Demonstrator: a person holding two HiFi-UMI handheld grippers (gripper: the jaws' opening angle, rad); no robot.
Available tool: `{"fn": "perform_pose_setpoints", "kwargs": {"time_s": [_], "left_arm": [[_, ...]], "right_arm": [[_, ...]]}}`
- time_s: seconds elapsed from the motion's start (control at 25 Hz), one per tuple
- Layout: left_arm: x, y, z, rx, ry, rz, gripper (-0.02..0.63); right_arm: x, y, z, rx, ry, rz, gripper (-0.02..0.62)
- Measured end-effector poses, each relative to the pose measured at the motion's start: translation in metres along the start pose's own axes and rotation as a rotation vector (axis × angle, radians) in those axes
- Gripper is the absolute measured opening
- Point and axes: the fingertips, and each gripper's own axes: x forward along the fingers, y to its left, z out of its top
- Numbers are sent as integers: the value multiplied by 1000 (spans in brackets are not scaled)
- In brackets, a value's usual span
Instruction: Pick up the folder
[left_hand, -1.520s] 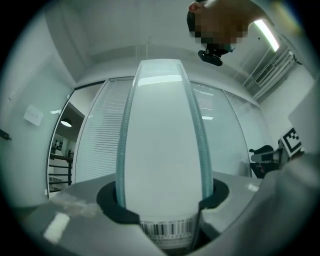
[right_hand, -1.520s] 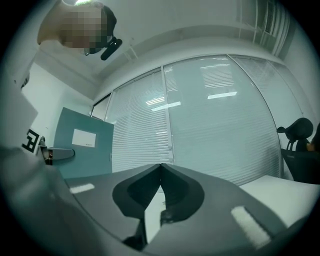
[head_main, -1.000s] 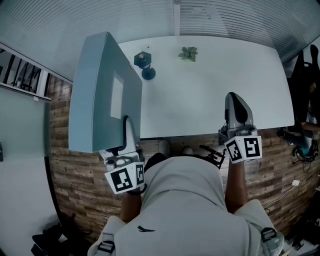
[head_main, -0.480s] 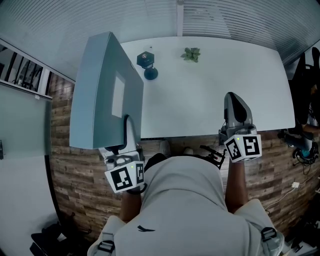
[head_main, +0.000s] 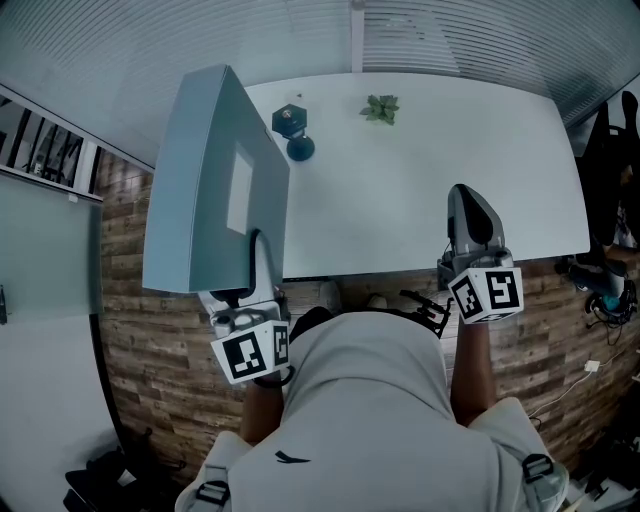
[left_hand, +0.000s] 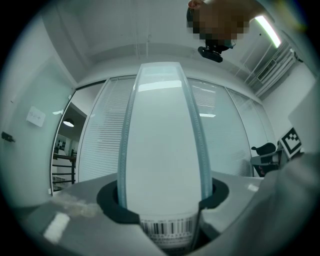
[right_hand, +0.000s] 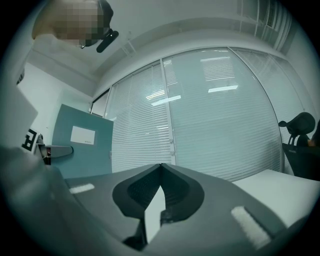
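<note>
The folder (head_main: 200, 180) is a thick teal box file with a white label. It is held upright in the air over the table's left end. My left gripper (head_main: 250, 262) is shut on its lower edge. In the left gripper view the folder's pale spine (left_hand: 162, 145), with a barcode at its base, fills the space between the jaws of the left gripper (left_hand: 162, 202). My right gripper (head_main: 468, 200) hovers level over the table's near edge, shut and empty. In the right gripper view the tips of the right gripper (right_hand: 160, 167) meet, and the folder (right_hand: 82, 145) shows at the left.
A white table (head_main: 420, 200) spreads ahead. A small blue object (head_main: 292, 130) and a little green plant (head_main: 380, 107) sit at its far side. Blinds cover the windows behind. A dark chair (head_main: 612, 130) stands at the right, over wooden flooring (head_main: 560, 330).
</note>
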Motion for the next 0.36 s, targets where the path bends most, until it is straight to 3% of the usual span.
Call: {"fn": "perform_pose_setpoints", "kwargs": {"time_s": [0.36], "left_arm": [[0,3,0,0,-1,-6,296]], "right_arm": [[2,4,1,6,5,1,-2]]}}
